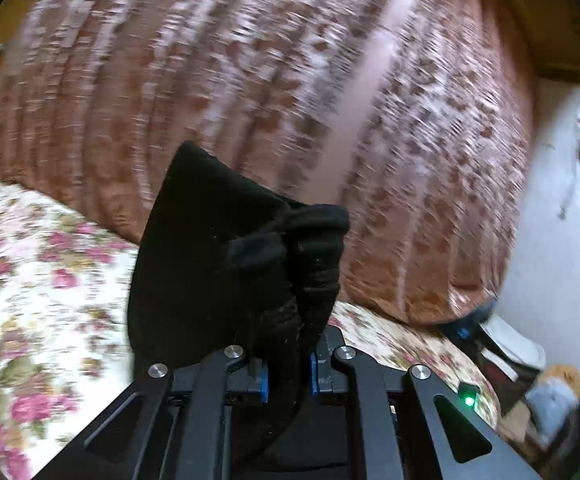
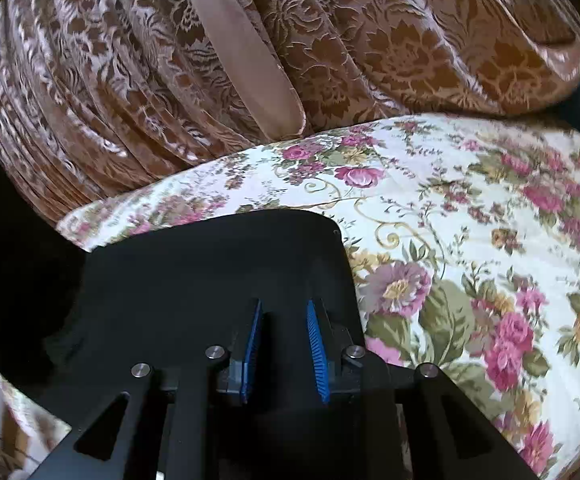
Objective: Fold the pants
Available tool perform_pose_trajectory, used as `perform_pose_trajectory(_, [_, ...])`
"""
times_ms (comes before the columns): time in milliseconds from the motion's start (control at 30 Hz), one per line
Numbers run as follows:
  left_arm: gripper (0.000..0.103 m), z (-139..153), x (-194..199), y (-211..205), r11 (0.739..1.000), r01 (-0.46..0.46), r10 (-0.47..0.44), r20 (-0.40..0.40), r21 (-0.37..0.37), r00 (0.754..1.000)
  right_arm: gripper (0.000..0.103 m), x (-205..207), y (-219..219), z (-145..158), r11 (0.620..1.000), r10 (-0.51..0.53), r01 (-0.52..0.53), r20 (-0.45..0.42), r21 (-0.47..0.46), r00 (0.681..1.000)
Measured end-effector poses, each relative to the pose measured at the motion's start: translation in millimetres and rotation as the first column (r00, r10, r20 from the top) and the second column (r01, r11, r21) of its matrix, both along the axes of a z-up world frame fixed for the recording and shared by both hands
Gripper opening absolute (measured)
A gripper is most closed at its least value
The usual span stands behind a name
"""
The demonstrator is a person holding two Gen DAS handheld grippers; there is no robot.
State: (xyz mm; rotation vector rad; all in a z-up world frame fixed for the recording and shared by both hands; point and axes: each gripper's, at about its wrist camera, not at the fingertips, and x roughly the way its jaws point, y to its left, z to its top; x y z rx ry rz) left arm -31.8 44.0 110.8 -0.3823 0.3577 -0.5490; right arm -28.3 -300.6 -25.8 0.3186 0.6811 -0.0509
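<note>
Black pants bunched between left tool pads, above bedspread

A floral-covered bed carries black pants spread on its sheet.

pants: matt black knit | bedspread: smooth floral cloth | curtain: glossy brocade

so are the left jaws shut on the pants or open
Shut on them: in the left wrist view the left gripper pinches a bunched black fold of the pants, which stands up above the floral bedspread.
</note>
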Motion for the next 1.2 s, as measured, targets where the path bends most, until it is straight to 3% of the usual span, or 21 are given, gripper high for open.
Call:
perform_pose_trajectory(133, [0.013, -7, 4, -43, 0.994, 0.1, -0.099, -0.021, 0.034, 0.995, 0.023, -8, -9, 3, 0.996, 0.005, -0.006, 0.013, 0.089, 1.0])
perform_pose_trajectory(300, [0.013, -32, 11, -88, 0.978, 0.198, -0.191, -0.093, 0.072, 0.977, 0.023, -15, -9, 10, 0.996, 0.013, -0.017, 0.046, 0.087, 0.999])
perform_pose_trajectory(467, [0.013, -66, 11, -122, 0.956, 0.264, -0.244, -0.157, 0.128, 0.957, 0.023, -16, -9, 16, 0.987, 0.05, -0.061, 0.082, 0.149, 0.995])
perform_pose_trajectory(633, [0.014, -98, 5, -147, 0.929, 0.311, -0.271, -0.202, 0.2, 0.941, 0.023, -13, -5, 13, 0.988, 0.053, -0.061, 0.06, 0.139, 0.997])
perform_pose_trajectory(700, [0.021, -109, 2, -155, 0.915, 0.333, -0.283, -0.225, 0.229, 0.932, 0.023, -12, -7, 11, 0.983, 0.057, -0.066, 0.058, 0.17, 0.997])
perform_pose_trajectory(767, [0.041, -116, -1, -157, 0.905, 0.35, -0.296, -0.233, 0.241, 0.926, 0.024, -11, -9, 10, 0.974, 0.061, -0.072, 0.061, 0.214, 0.996])
perform_pose_trajectory(833, [0.052, -120, -9, -156, 0.897, 0.378, -0.331, -0.222, 0.228, 0.917, 0.027, -10, -10, 10, 0.969, 0.064, -0.077, 0.061, 0.237, 0.996])
perform_pose_trajectory(900, [0.054, -118, -15, -153, 0.894, 0.384, -0.34, -0.209, 0.23, 0.917, 0.027, -9, -9, 10, 0.967, 0.071, -0.083, 0.061, 0.242, 0.996])
perform_pose_trajectory(1000, [0.054, -110, -20, -137, 0.909, 0.369, -0.331, -0.2, 0.197, 0.922, 0.029, -7, -5, 14, 0.963, 0.089, -0.104, 0.07, 0.25, 0.994])
perform_pose_trajectory(1067, [0.055, -103, -18, -121, 0.929, 0.334, -0.303, -0.192, 0.157, 0.933, 0.04, -4, -2, 16, 0.958, 0.109, -0.124, 0.072, 0.257, 0.991])
perform_pose_trajectory(1100, [0.056, -99, -16, -110, 0.943, 0.301, -0.274, -0.189, 0.138, 0.943, 0.056, -1, 1, 17, 0.955, 0.129, -0.141, 0.066, 0.261, 0.99])
perform_pose_trajectory(1133, [0.057, -96, -13, -101, 0.954, 0.272, -0.247, -0.187, 0.123, 0.951, 0.062, 2, 2, 16, 0.951, 0.141, -0.153, 0.064, 0.267, 0.988])
perform_pose_trajectory(1200, [0.059, -91, -6, -75, 0.979, 0.182, -0.163, -0.18, 0.09, 0.97, 0.062, 9, 5, 14, 0.942, 0.159, -0.168, 0.057, 0.291, 0.986])
